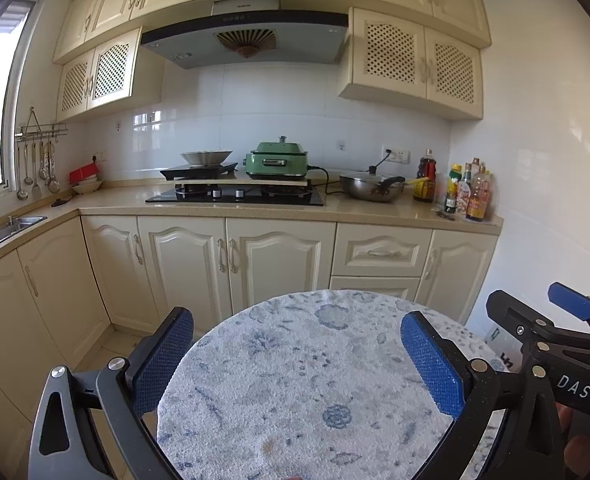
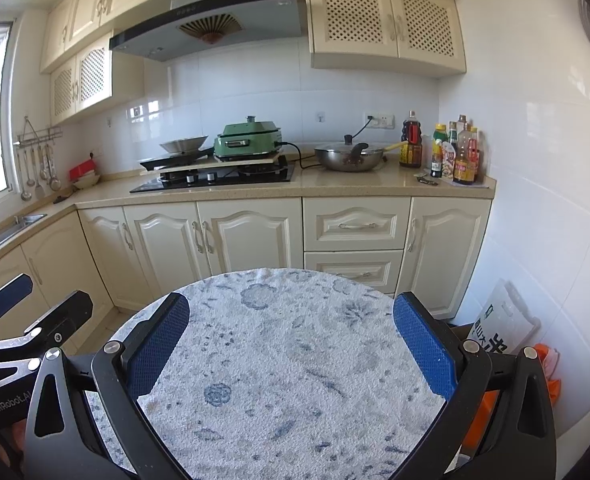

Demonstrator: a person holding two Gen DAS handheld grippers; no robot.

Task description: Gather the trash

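Both claws, the left claw [image 1: 295, 364] and the right claw [image 2: 291, 344], are being held apart and empty over the round, blue-flowered white cloth-covered bench [image 1: 315, 380]. No trash is being seen there; a search step is being judged, toward the orange bag [image 2: 551, 364] beside the bench.

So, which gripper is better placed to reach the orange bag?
Right, probably: the orange bag lies beside the right gripper; the left gripper is on the far side.

A round table [image 1: 295, 380] covered in blue-flowered white cloth [image 2: 287, 360] spreads between and beyond the fingers, otherwise bare.
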